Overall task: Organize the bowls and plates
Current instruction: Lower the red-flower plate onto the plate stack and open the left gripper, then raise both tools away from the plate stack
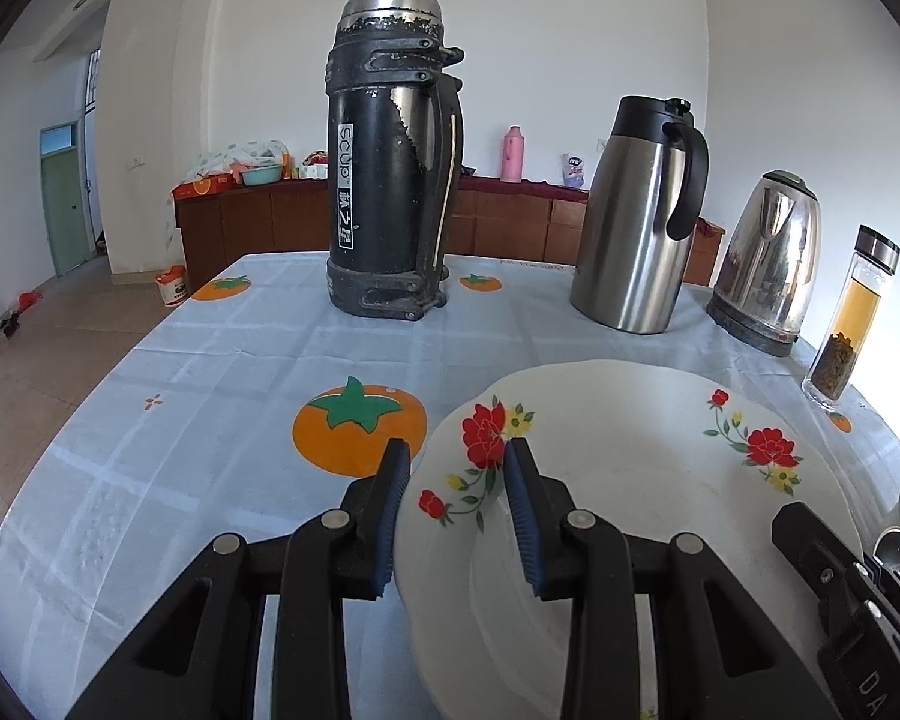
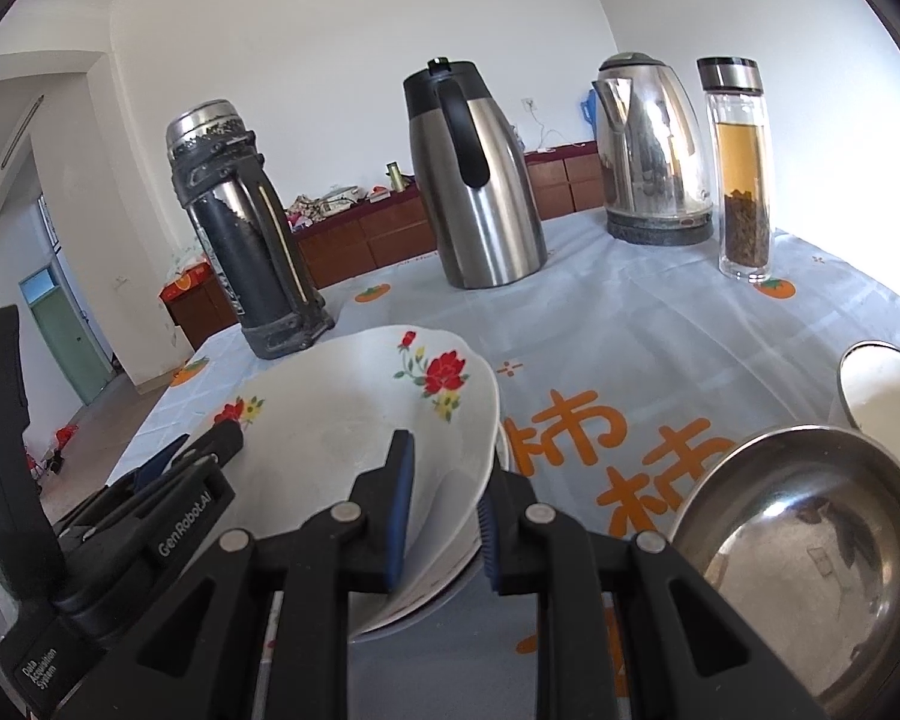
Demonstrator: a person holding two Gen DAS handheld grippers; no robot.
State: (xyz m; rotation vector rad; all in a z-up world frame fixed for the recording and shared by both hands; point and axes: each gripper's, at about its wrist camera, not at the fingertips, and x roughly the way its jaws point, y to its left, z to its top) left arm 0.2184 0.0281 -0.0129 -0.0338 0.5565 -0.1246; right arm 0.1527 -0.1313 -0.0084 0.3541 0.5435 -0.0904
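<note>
Inside glass bottle [image 2: 741, 180], amber tea

Plate [image 2: 354, 420] before flask [image 2: 246, 240], steel bowl [image 2: 810, 540] to its right

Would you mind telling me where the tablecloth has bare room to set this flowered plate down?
Bare cloth lies left of the flowered plate, before the black flask. Another patch lies between the steel jug and steel bowl. It is crowded along the back row and by the bowl.
</note>
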